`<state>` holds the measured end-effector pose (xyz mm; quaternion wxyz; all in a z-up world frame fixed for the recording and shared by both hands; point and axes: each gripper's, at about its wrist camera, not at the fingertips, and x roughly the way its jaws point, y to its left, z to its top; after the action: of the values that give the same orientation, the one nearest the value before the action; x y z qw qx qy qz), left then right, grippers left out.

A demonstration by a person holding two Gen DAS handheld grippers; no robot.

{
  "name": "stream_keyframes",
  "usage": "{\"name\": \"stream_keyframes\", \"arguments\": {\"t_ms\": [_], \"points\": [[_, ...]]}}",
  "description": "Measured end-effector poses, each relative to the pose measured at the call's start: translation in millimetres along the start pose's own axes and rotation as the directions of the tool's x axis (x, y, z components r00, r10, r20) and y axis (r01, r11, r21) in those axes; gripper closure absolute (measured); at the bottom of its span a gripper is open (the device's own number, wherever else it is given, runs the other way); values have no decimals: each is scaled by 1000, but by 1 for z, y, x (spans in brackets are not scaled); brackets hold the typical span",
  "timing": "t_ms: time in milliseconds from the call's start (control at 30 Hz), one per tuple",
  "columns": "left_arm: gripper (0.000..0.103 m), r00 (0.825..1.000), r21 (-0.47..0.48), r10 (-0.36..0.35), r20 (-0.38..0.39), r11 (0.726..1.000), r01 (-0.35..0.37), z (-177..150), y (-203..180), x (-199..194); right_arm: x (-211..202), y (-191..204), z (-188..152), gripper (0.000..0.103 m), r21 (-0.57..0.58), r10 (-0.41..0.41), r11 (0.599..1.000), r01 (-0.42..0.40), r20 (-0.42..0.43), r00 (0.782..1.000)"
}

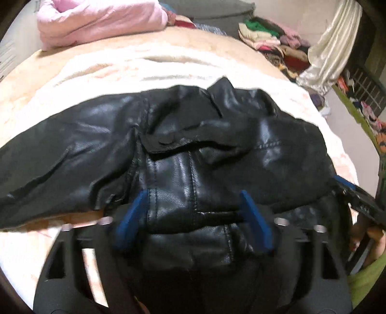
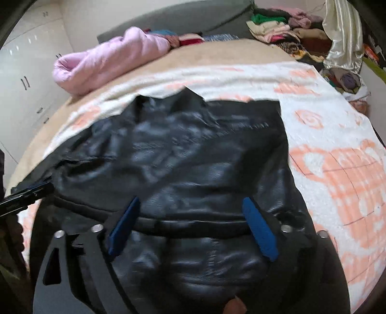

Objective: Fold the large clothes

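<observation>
Left wrist: jacket [image 1: 193,149] beneath spread fingers [image 1: 255,224].

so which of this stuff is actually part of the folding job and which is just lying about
Part of the job:
black leather jacket
left tongs, open
right tongs, open
patterned blanket under the jacket

Just lying about:
pink quilted bundle
heap of mixed clothes
cream satin cloth

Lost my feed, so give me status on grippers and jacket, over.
Left hand-held gripper open, right hand-held gripper open. Black leather jacket lying on the blanket, unheld. Nothing in the way.
</observation>
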<state>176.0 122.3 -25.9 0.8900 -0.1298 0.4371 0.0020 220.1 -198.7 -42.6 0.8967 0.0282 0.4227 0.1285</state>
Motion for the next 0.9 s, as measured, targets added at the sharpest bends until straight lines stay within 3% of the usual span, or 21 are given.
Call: {"name": "stream_keyframes", "arguments": {"t_ms": [133,900], "points": [[10,999,1,15,39,1000,-15,-1,-1,-17,-14,22,3,4,-41,27,999,-26,35,999],[9,992,-100,94,84,991,-86,-9,38,-55,-41,122,12,4,-200,111,975,-93,81,990]]}}
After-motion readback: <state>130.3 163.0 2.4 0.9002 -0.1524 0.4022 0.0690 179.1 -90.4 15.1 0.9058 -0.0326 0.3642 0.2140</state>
